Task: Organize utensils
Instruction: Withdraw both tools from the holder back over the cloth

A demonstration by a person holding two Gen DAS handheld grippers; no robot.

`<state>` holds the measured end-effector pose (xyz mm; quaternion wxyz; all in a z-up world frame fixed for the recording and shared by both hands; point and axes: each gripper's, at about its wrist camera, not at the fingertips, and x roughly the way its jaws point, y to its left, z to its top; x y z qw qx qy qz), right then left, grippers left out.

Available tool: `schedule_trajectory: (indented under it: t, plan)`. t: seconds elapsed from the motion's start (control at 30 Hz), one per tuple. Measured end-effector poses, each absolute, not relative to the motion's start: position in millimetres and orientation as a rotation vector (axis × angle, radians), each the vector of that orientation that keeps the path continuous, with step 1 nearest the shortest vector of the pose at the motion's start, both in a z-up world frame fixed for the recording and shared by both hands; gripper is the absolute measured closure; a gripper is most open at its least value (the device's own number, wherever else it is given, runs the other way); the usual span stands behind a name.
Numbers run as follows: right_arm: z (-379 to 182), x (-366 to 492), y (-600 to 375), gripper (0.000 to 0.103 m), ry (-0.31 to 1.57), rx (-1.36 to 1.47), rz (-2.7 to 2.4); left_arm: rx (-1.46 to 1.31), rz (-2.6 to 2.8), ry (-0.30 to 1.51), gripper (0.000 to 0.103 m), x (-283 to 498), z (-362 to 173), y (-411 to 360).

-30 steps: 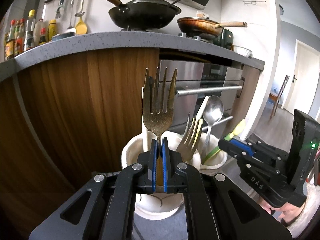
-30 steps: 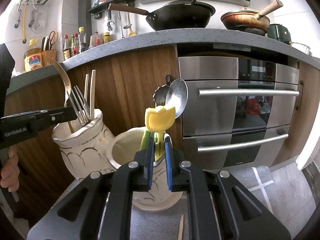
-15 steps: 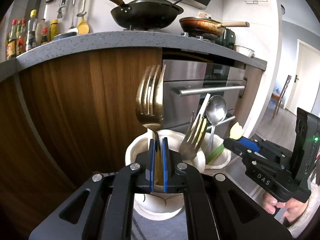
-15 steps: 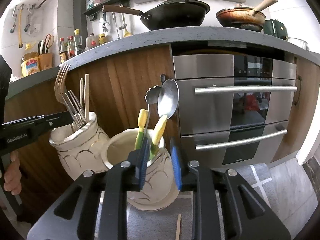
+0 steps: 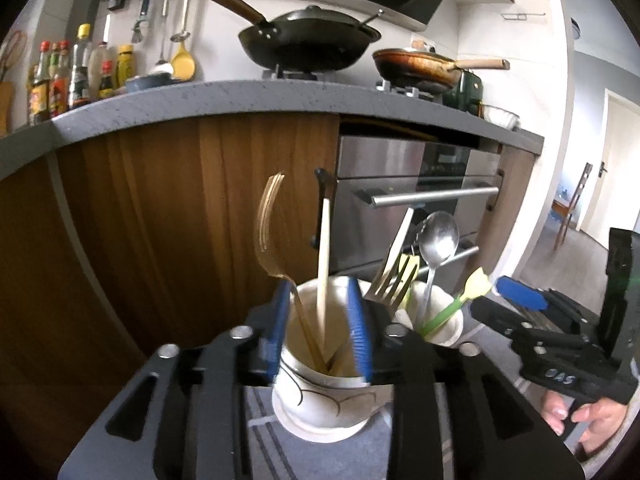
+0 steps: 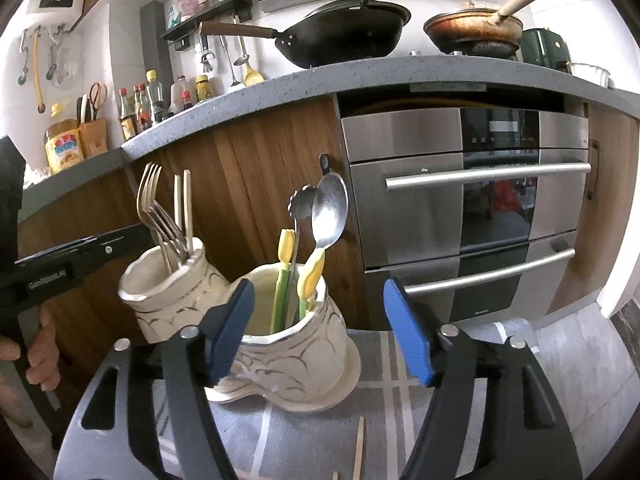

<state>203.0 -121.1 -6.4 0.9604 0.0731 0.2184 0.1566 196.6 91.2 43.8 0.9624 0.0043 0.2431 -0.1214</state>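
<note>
The left hand-held gripper has just been opening; its blue pads stand apart on either side of the left ceramic holder, with the gold fork loose between them, handle down inside the holder. A chopstick and a second fork stand in the same holder. The right hand-held gripper has also just been opening and is wide, gripping nothing. Before it, the right ceramic holder contains two yellow-tipped green utensils, a steel spoon and a slotted spoon. Both holders stand on a grey striped cloth. Behind them rise a wooden cabinet and an oven.
</note>
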Motion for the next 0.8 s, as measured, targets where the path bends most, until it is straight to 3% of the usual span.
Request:
schedule_trajectory:
  t: [0.23,0.37,0.8]
  plan:
    - [12,171,-140,0.010,0.479,0.129,0.314,0.028,-0.220,0.481,0.034,166,56,90]
    - [7,151,-153,0.006,0.513,0.115,0.294,0.013,-0.205,0.481,0.011,145,55,85]
    - [-58,134,-174,0.006,0.665,0.044,0.231,-0.108,-0.240,0.681,0.006,130,-14,56]
